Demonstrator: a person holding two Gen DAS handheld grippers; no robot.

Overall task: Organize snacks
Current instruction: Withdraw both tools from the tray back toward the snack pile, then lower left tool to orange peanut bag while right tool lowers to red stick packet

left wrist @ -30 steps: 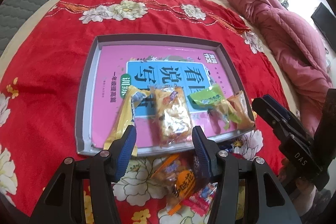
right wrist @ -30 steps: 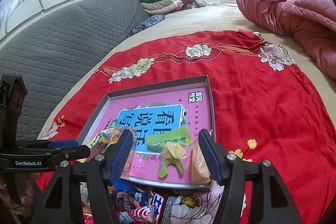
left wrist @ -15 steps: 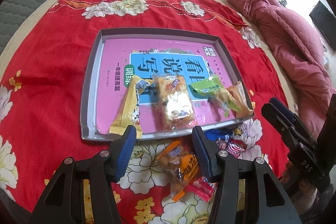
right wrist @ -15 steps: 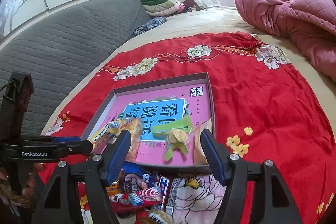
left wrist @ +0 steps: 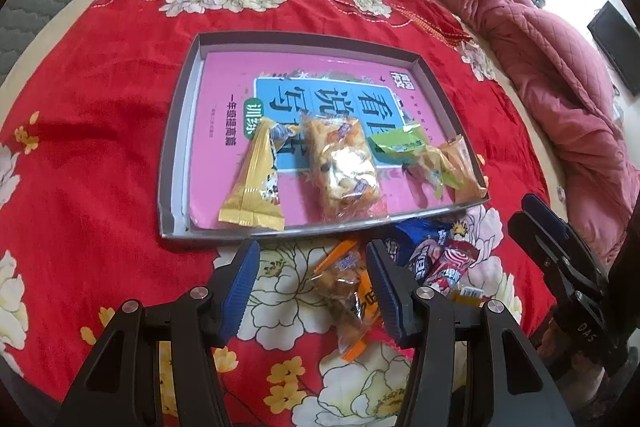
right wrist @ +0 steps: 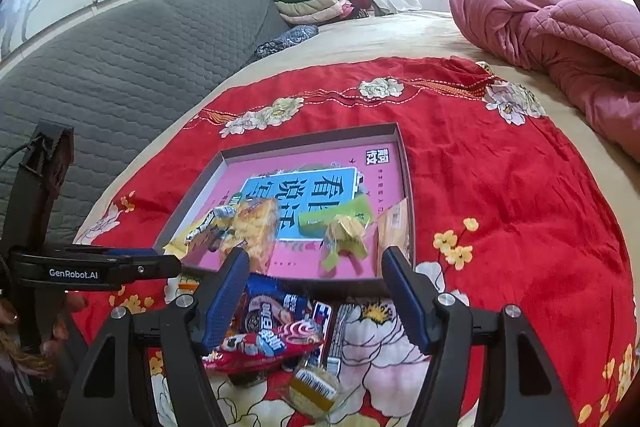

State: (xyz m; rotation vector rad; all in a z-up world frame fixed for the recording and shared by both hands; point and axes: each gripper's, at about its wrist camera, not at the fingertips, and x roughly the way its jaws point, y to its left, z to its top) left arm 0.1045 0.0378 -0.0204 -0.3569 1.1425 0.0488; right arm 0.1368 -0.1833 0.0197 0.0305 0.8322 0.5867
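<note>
Your left hand-held gripper (left wrist: 312, 281) hangs wide open with nothing in its grip, low over the red floral cloth (left wrist: 100, 131) just short of the near rim of the shallow grey tray (left wrist: 168, 163). Between its blue pads (left wrist: 242, 279) lies an orange snack packet (left wrist: 346, 291) on the cloth, touching neither pad as far as you can see.

Your right hand-held gripper (right wrist: 316, 287) is also spread wide and holds nothing. Under and between its fingers sits a loose heap of snacks: a blue wrapper (right wrist: 276, 307), a red-and-white wrapper (right wrist: 264, 345), and a small yellow-labelled pack (right wrist: 312, 389) nearest you.

In the tray, on a pink printed sheet (left wrist: 224, 87), four snacks lie in a row along the near edge: a yellow packet (left wrist: 256, 187), a clear pack of golden crisps (left wrist: 342, 171), a green wrapper (left wrist: 404, 147) and an orange pack (left wrist: 460, 167) against the right wall.

Beyond the cloth, a pink quilt (right wrist: 560, 35) is bunched on the bed, and a grey quilted headboard (right wrist: 120, 67) runs along the left.
</note>
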